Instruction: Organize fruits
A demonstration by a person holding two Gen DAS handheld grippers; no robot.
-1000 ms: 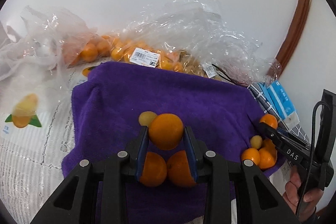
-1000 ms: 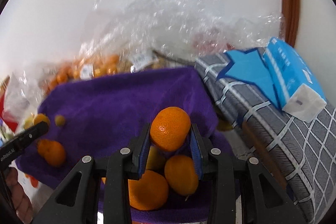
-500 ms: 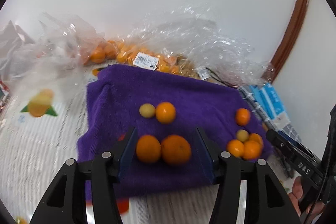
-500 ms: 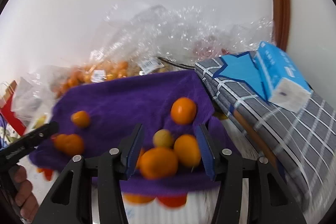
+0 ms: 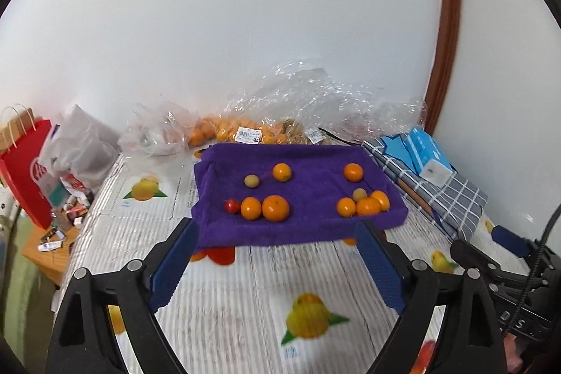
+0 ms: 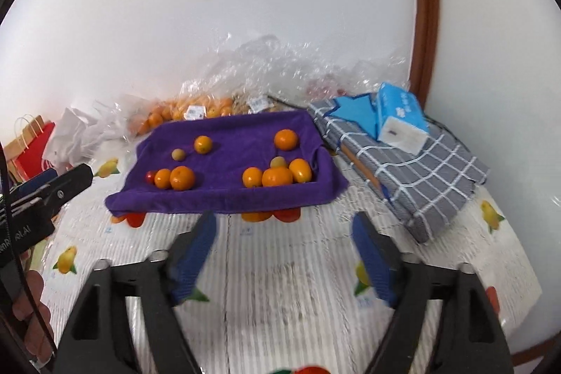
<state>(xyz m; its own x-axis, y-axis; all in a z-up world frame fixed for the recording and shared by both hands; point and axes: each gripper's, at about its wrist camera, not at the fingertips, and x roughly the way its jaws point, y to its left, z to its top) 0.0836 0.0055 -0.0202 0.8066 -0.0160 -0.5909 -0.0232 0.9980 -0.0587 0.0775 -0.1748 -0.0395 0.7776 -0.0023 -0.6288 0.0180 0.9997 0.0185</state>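
Observation:
A purple towel (image 5: pixel 308 230) (image 6: pixel 224 195) lies on the fruit-print table cover. On its left side sit two oranges (image 5: pixel 276 208) (image 6: pixel 182 178), a small red fruit (image 5: pixel 231 205), a pale yellowish fruit (image 5: pixel 251 181) and a lone orange (image 5: pixel 282 172). On its right side lies a cluster of oranges (image 5: pixel 368 205) (image 6: pixel 277 176) and a single orange (image 5: pixel 353 172) (image 6: pixel 286 139). My left gripper (image 5: pixel 277 265) hangs well back from the towel, jaws opening wide with nothing between them. My right gripper (image 6: pixel 284 255) does the same.
Clear plastic bags of oranges (image 5: pixel 242 132) (image 6: pixel 182 111) lie against the white wall behind the towel. A grey checked bundle (image 6: pixel 413 170) with a blue tissue pack (image 6: pixel 399 121) sits to the right. A red paper bag (image 5: pixel 24 170) and white bags stand at the left.
Both grippers let go of the orange each held, leaving it on the towel, opened wide, and pulled back and up; the towel now looks far smaller.

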